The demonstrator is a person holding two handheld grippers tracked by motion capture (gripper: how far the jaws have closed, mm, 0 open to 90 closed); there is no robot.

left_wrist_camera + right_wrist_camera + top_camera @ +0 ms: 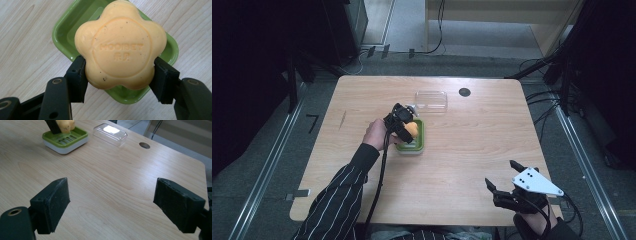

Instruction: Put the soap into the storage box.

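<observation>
Over green dish (62, 32) | left tool (120, 75) clamped on flower soap (120, 47), stamped face toward camera | right tool (112, 205) apart

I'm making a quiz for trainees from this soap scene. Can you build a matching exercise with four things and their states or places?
Things:
1. soap
2. soap dish
3. clear lid
4. right gripper

States:
A. open over bare wood
B. green, under the soap
C. clamped between the left gripper jaws
D. lying on the table beyond the dish

Pairs: 1-C, 2-B, 3-D, 4-A
</observation>
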